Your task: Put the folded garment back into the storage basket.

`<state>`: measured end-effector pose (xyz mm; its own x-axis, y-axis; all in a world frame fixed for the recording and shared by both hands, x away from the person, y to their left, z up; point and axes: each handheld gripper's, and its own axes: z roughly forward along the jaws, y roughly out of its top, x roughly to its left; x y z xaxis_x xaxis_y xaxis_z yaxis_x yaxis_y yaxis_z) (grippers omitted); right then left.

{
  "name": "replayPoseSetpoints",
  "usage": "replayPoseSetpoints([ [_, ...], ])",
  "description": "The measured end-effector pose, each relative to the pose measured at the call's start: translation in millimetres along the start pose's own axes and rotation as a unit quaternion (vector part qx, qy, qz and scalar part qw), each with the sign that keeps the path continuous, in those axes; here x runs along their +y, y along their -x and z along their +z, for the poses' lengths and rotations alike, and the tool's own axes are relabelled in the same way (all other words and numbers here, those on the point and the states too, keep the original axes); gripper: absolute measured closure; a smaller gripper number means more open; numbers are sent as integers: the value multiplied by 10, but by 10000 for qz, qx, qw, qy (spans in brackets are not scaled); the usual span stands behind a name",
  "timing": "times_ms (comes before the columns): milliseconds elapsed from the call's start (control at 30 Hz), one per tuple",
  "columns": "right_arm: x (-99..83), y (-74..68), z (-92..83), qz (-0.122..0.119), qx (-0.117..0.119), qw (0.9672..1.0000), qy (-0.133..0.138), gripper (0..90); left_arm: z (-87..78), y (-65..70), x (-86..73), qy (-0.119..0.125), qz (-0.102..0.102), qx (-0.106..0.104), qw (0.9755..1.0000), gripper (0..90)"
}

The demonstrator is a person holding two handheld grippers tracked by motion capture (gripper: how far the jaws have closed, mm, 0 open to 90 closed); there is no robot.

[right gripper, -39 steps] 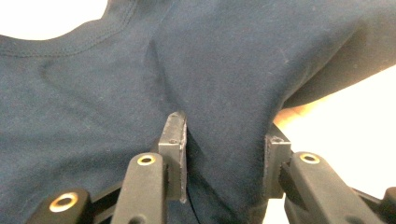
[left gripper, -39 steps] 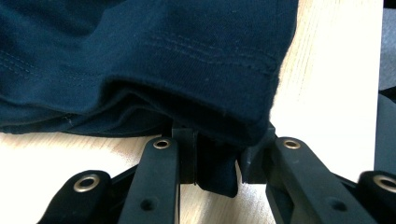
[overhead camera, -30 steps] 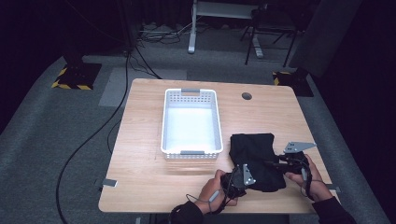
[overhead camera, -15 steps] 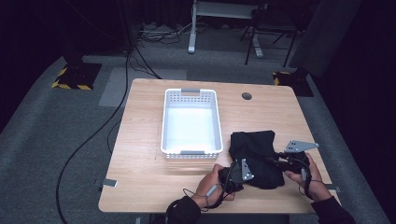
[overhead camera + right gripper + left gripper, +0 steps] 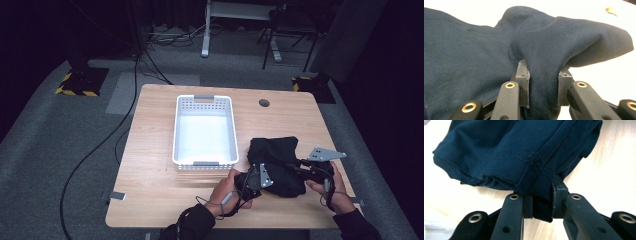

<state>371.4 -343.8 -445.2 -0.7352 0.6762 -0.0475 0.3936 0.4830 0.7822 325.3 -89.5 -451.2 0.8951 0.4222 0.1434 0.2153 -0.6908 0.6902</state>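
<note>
A: The table (image 5: 150, 150) is carrying a white basket (image 5: 204, 131) near its middle; the dark garment (image 5: 275, 160) is lying bunched toward the near right corner, just beside the basket.

B: And both hands are working it; the left gripper (image 5: 541, 206) is clamping a hemmed fold of the garment (image 5: 506, 152) between its jaws; the right gripper (image 5: 543, 85) has just been closing and is pinching a raised ridge of cloth (image 5: 474, 62).

A: So the grasp looks made; the lift seems to be starting.

B: Next, I'd judge, both grips must be holding firm while carrying it over the basket's near rim.
</note>
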Motion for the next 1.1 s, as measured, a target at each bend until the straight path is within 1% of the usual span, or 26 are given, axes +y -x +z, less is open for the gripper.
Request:
replayPoseSetpoints([
  [167,67,14,-38,14,-47,10000,85,704,-60,-60,76,48,36,87,9999,763],
  [200,79,18,-45,29,-58,9999,109,705,-74,-70,98,61,71,130,9999,763],
  [333,153,42,-87,1,-121,9998,164,704,-113,-102,163,85,141,179,9997,766],
  [500,251,74,-132,-57,-203,9995,237,704,-162,-150,236,185,141,281,9993,766],
  [533,270,79,-138,-59,-212,9995,244,703,-168,-161,246,191,158,274,9993,766],
  [767,369,97,-135,-83,-277,9992,273,703,-192,-232,266,244,133,385,9989,769],
  [1000,433,109,-123,-102,-317,9990,308,703,-215,-296,294,261,128,437,9986,773],
  [1100,473,106,-127,-110,-337,9988,331,703,-242,-317,308,293,120,519,9982,773],
])
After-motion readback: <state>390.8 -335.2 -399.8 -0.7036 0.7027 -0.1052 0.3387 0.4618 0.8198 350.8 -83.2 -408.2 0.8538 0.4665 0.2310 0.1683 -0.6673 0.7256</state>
